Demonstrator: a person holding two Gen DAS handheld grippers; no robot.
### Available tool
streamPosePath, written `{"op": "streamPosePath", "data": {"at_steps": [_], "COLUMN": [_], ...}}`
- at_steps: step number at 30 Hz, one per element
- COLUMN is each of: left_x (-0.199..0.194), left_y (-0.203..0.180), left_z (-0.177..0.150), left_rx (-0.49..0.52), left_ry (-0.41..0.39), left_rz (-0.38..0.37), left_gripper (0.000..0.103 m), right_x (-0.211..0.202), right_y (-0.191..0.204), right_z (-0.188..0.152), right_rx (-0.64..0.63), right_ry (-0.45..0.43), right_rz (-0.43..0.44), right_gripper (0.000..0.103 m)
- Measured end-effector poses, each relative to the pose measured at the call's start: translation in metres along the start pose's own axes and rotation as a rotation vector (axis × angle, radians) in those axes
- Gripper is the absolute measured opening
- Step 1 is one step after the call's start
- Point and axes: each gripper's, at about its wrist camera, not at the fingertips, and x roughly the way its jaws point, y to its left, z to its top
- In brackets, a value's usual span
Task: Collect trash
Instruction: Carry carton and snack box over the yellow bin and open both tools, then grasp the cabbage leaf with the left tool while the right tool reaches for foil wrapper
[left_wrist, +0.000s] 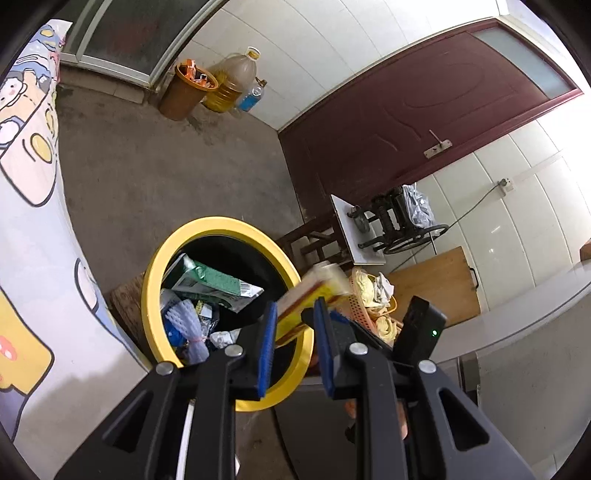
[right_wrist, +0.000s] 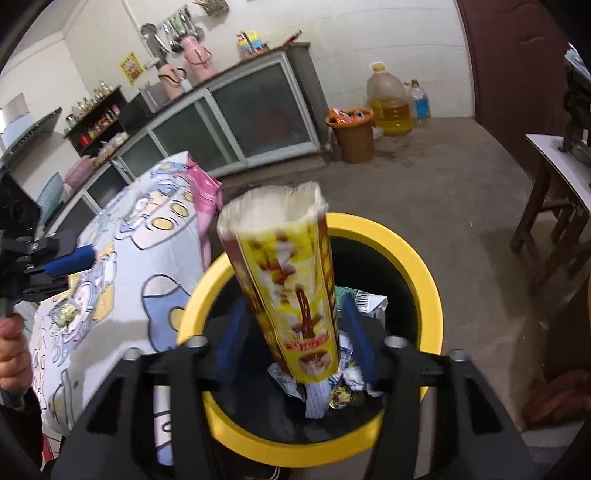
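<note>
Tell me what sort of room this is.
Most likely a home kitchen: a counter with glass-door cabinets, utensils hanging on the wall, thermos flasks and a big cooking-oil jug on the concrete floor.

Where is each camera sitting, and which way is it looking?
Left wrist: sits on the left hand-held gripper, looking down into the yellow-rimmed trash bin; its blue pads show.
Right wrist: sits on the right hand-held gripper, looking down at the yellow snack bag over the bin; its open fingers and the person's hand show.
Both see the bin, the bag and the oil jug.
</note>
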Motion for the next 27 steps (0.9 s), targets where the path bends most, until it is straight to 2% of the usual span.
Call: {"op": "streamPosePath", "data": {"at_steps": [3,5,6,7,9,12,14,16,20,22,27], "left_x": [-0.009,-0.022,-0.031,-0.041,-0.067,-0.105,-0.143,-0.18,-0.253,-0.287,-0.345], "left_y": [0.006,0.009,0.012,0.015,0.022,0.031,0.044,0.061,0.098,0.118,0.155], "left_z": [-0.003,-0.007,-0.009,-0.011,-0.015,-0.018,-0.021,-0.024,-0.034,-0.041,-0.053], "left_rx": [-0.016,-0.005,0.005,0.008,0.014,0.046,0.061,0.055,0.026,0.003,-0.02], "left_ry": [-0.015,-0.037,-0.052,-0.071,-0.124,-0.183,-0.244,-0.287,-0.367,-0.402,-0.439], "left_rz": [-0.008,0.006,0.025,0.042,0.068,0.141,0.225,0.27,0.419,0.498,0.684], "left_gripper": [0.041,0.042,0.053,0.071,0.08,0.082,0.086,0.086,0.088,0.094,0.095], "right_x": [0.005,0.007,0.006,0.007,0.003,-0.005,-0.007,-0.009,-0.01,-0.008,0.007], "right_y": [-0.003,-0.006,-0.006,-0.005,0.004,0.031,0.058,0.086,0.155,0.189,0.263], "right_z": [0.0,0.0,0.0,0.001,-0.002,-0.007,-0.01,-0.011,-0.016,-0.019,-0.031], "right_rx": [0.022,0.035,0.035,0.032,0.008,-0.086,-0.18,-0.249,-0.403,-0.462,-0.582], "right_ry": [0.014,0.013,0.007,0.001,-0.013,-0.048,-0.062,-0.08,-0.106,-0.102,-0.06], "right_rz": [-0.032,-0.047,-0.061,-0.067,-0.051,-0.023,0.01,0.036,0.149,0.22,0.352], "right_gripper": [0.071,0.071,0.075,0.077,0.08,0.084,0.084,0.085,0.085,0.085,0.086]}}
